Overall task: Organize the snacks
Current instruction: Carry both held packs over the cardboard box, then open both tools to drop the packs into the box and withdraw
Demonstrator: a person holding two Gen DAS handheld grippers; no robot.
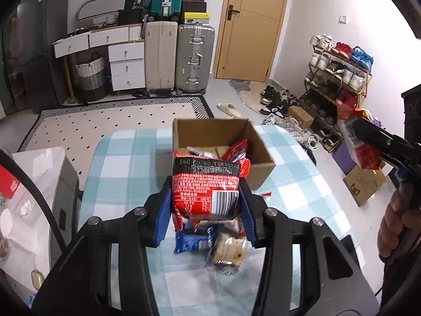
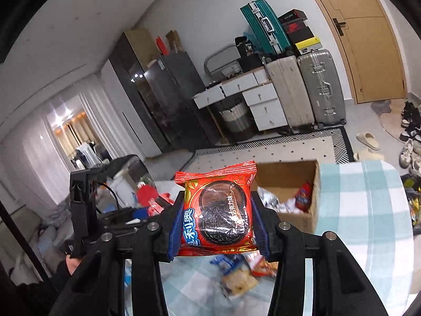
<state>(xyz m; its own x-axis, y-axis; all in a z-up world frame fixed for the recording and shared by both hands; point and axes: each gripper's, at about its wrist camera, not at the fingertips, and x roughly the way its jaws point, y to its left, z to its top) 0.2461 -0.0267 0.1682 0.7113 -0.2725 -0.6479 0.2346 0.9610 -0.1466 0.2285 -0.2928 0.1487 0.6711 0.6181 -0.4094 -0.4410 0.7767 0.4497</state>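
A red snack packet (image 1: pixel 206 189) bears an upside-down stamp "20231203 09:02 D9S" and a barcode; the red Oreo cookie packet (image 2: pixel 217 216) shows Chinese characters "奥利奥".

Left gripper (image 1: pixel 206 205) and right gripper (image 2: pixel 217 223) both clamped, raised.

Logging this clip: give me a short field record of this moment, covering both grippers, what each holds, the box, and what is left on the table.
left gripper: shut on red snack packet, barcode side facing the camera
right gripper: shut on red cookie packet, held above the table
cardboard box: open, on the checked tablecloth, some packets already inside
left on table: blue packet and clear cracker pack, below the left gripper
progress: both packets not yet in the box
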